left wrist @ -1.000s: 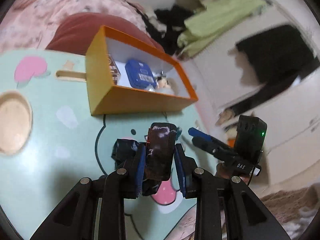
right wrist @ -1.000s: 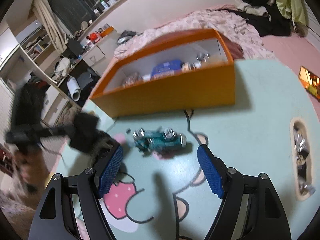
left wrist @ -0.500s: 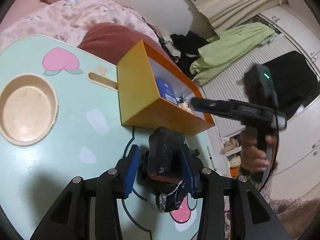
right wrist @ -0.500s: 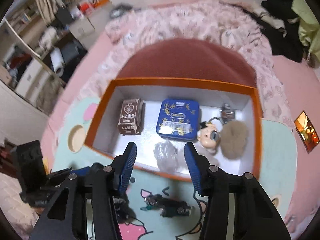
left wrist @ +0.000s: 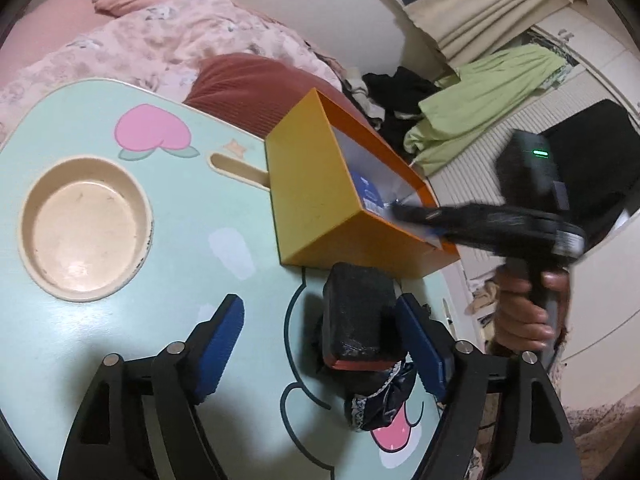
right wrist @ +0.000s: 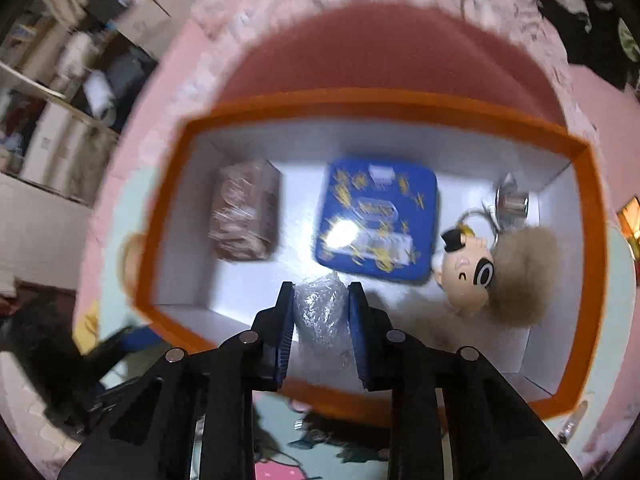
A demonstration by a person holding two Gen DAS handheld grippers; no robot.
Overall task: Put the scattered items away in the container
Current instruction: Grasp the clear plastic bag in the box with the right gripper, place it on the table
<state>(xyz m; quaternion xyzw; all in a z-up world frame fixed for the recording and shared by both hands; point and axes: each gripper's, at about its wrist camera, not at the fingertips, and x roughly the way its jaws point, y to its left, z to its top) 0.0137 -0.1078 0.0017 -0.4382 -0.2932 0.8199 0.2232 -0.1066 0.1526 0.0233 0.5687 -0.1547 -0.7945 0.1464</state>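
Observation:
The orange box stands on the mint table; it also shows from above in the right wrist view. My left gripper is open, and a black block on dark frilly cloth leans by its right finger. My right gripper is shut on a clear crinkled plastic bag over the box's near edge. Inside the box lie a brown card pack, a blue tin and a doll-head keychain with a fur ball.
A round beige recess sits in the table at the left. A teal toy lies on the table in front of the box. A pink bed and red cushion lie behind the table.
My left gripper has opened and let go of the black block. My right gripper has closed tighter on the plastic bag and dropped lower toward the box.

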